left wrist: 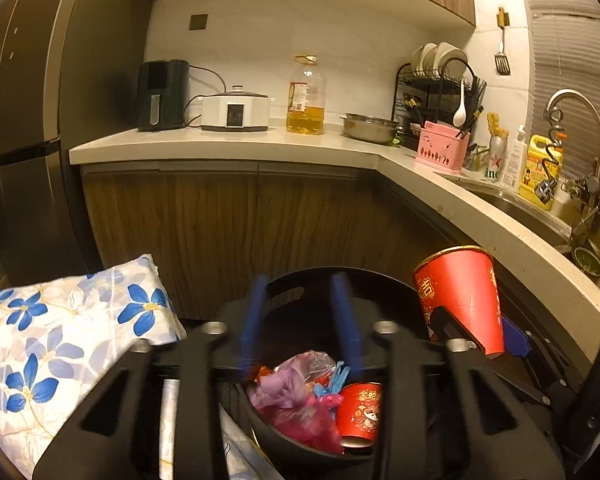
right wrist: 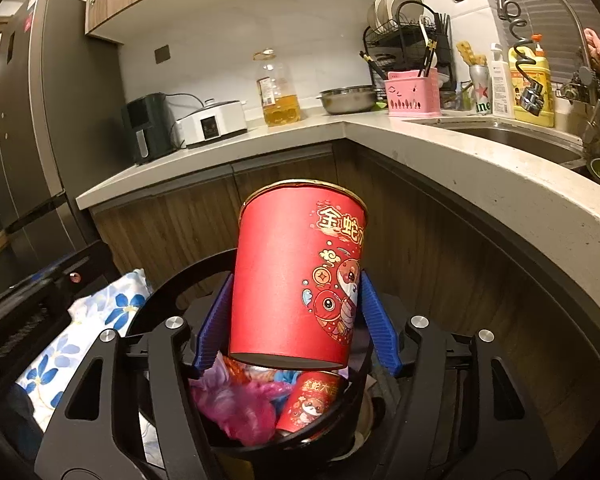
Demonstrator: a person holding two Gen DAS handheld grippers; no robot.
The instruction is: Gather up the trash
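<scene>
Right gripper fingers clamp upright red paper cup directly above black trash bin; left gripper fingers apart, empty, over it too.

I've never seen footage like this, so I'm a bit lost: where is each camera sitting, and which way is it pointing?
Left wrist view: sits on the left hand-held gripper, looking forward and down past its empty, open blue fingers into the black trash bin, kitchen counter behind.
Right wrist view: sits on the right hand-held gripper, looking the same way; its blue fingers flank a red paper cup over the bin.
Both show the bin with another red cup inside, the floral cloth, oil bottle and sink tap. No hand or sleeve shows.
</scene>
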